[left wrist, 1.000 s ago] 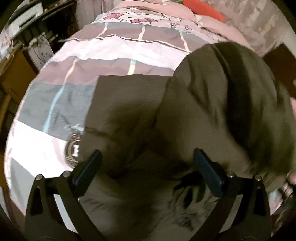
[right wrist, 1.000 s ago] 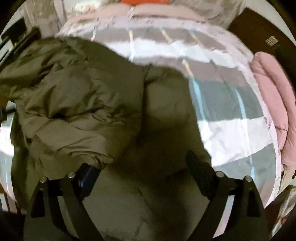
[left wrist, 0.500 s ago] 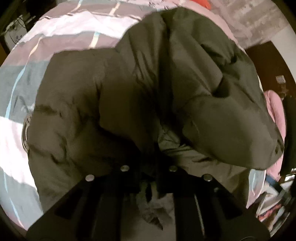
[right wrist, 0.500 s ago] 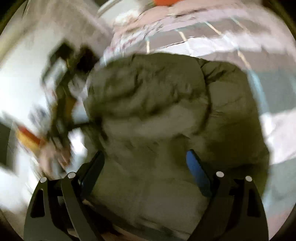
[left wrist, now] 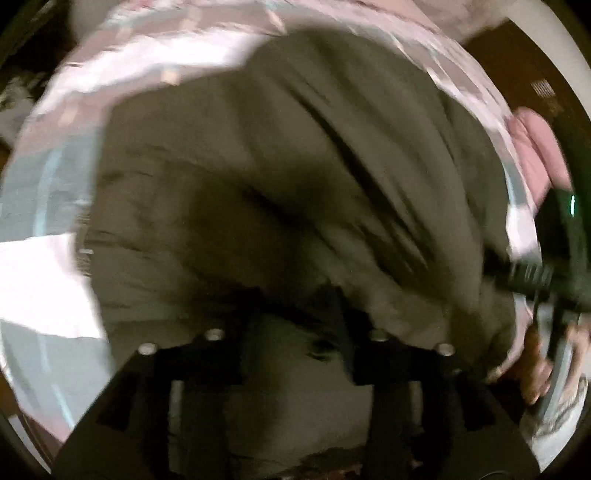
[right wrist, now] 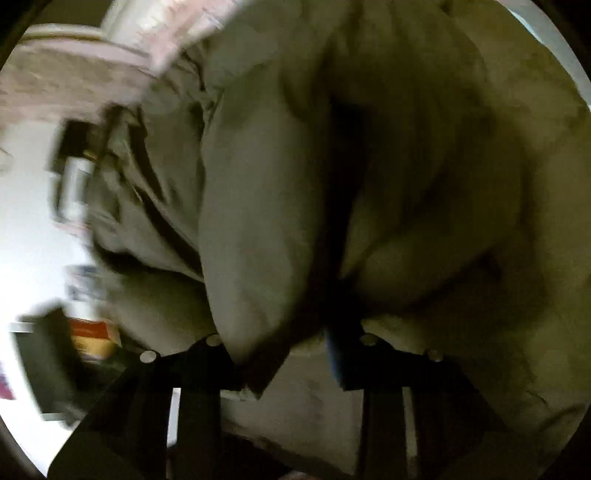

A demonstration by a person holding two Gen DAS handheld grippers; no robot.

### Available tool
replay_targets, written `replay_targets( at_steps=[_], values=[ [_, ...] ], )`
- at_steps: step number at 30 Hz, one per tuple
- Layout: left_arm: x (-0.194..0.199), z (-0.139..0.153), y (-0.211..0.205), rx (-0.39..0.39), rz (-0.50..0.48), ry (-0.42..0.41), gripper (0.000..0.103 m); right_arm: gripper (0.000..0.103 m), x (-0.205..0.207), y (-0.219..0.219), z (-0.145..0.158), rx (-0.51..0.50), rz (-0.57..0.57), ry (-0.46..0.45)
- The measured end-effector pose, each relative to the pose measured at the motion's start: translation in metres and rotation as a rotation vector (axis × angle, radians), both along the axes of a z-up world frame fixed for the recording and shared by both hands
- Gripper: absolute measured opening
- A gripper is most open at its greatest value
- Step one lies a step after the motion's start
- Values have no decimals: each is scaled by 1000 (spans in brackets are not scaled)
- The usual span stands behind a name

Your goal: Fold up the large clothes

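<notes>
Left wrist only: striped bedspread (left wrist: 44, 280) under olive jacket (left wrist: 280, 177); both grippers' fingers pinching jacket folds.

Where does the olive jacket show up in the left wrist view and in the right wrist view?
Left wrist: olive jacket fills the centre, striped bedspread around it.
Right wrist: olive jacket fills nearly the whole picture.
Shared landmark: the pink-striped bedspread, upper left in both.

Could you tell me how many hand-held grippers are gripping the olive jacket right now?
2: the left hand-held gripper pinches the olive jacket near its edge; the right hand-held gripper clamps a fold.
</notes>
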State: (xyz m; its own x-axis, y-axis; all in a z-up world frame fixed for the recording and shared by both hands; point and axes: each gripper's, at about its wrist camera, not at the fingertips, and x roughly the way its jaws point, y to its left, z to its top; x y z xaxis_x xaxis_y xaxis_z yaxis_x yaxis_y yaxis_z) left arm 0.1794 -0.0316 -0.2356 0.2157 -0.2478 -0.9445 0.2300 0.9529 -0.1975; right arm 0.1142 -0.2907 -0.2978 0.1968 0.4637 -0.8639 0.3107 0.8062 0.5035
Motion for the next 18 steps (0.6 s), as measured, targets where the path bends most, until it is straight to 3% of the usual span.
replay_targets(
  at_steps=[1,3,5,7,10,12,14,16,17,18],
  values=[
    [4,2,8,19,20,-32,44,36,-1,2,-1,-46,22,-2],
    [9,11,12,48,51,-94,51,51,-2,8,1,-114,71,-22],
    [11,16,5,76,46,-139,56,73,-3,5,18,-173,81,-56],
    [9,20,-7,94,17,-184,57,79,-10,-3,47,-226,58,-123],
    [-4,38,-21,97,-9,-313,65,79,-28,-9,100,-378,37,-292],
    [-12,52,-33,102,-23,-420,82,79,-38,-6,137,-515,-34,-486],
    [-21,61,-52,126,-48,-523,89,79,-36,5,145,-561,-33,-590],
    [-20,58,-74,151,-103,-544,90,76,-23,18,130,-590,36,-568],
    [-18,47,-84,168,-129,-513,90,60,-10,24,112,-604,85,-516],
    [-15,37,-90,184,-143,-478,88,52,-4,29,94,-608,122,-469]
  ],
)
